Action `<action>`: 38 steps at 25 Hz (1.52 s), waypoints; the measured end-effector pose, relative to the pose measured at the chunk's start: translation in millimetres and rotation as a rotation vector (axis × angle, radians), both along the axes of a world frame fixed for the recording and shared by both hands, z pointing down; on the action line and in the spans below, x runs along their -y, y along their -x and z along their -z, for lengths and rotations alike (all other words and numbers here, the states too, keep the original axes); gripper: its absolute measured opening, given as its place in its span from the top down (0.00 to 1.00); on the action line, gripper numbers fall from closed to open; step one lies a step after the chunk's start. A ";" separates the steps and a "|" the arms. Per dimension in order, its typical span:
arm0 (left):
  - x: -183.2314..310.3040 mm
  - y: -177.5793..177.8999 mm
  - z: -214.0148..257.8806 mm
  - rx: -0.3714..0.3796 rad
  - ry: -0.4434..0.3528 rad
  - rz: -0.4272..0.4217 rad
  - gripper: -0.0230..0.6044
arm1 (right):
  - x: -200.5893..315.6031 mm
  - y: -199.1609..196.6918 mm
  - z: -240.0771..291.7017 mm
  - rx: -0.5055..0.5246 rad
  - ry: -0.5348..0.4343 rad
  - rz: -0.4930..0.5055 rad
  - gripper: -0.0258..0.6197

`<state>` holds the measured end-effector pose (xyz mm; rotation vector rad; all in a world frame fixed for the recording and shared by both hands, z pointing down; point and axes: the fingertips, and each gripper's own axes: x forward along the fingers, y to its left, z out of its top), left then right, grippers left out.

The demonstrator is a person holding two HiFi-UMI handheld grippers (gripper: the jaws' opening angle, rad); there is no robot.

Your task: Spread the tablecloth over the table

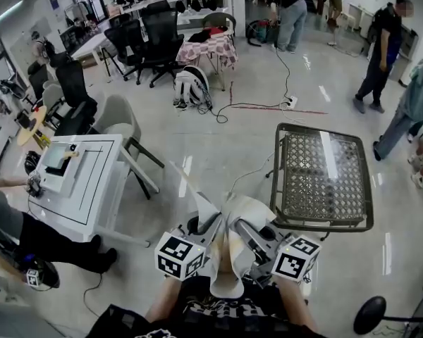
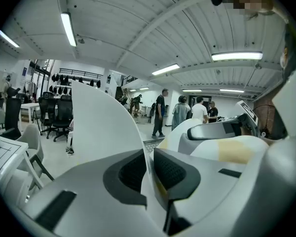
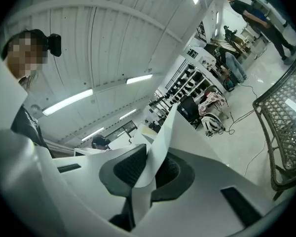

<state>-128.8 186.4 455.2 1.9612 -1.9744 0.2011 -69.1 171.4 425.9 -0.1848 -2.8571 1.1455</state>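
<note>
The tablecloth (image 1: 234, 213) is a white sheet with cream patches, bunched between both grippers just in front of my body. My left gripper (image 1: 201, 225) is shut on one edge of it; in the left gripper view the cloth (image 2: 103, 127) rises out from between the dark pads (image 2: 133, 171) of that gripper (image 2: 149, 169). My right gripper (image 1: 249, 228) is shut on another edge, and the cloth (image 3: 163, 137) stands up between that gripper's (image 3: 149, 171) jaws. The table (image 1: 324, 178) has a dark metal frame and a woven top, and it stands bare just ahead to the right; its corner (image 3: 286, 107) shows in the right gripper view.
A white desk (image 1: 84, 178) with a beige chair (image 1: 120, 118) stands at the left, where a person sits. Cables (image 1: 268, 104) run over the glossy floor. Several people stand at the far right. A black round base (image 1: 373, 315) lies at the bottom right.
</note>
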 end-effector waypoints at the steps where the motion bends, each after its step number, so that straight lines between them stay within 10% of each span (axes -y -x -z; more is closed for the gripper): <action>1: 1.2 -0.3 -0.4 0.001 0.000 0.001 0.87 | 1.6 0.3 -0.4 -0.002 -0.004 0.003 0.89; 38: 116.9 -31.4 -25.3 0.042 0.075 -0.063 0.87 | 112.6 -32.5 -38.7 0.004 0.054 -0.043 0.91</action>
